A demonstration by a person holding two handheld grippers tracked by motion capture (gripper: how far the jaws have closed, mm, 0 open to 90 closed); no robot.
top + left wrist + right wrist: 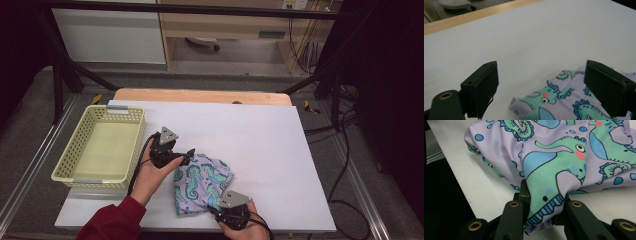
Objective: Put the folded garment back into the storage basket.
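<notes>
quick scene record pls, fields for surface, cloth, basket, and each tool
surface: white table top with a wooden edge at the far side
cloth: lilac seahorse-print cloth, bunched, lying near the front edge of the table
basket: pale yellow basket, nothing in it, left of the cloth
left tool: left tool open, jaws wide apart above the cloth's far edge, not gripping
right tool: right tool shut on a fold of the cloth at its near corner
</notes>
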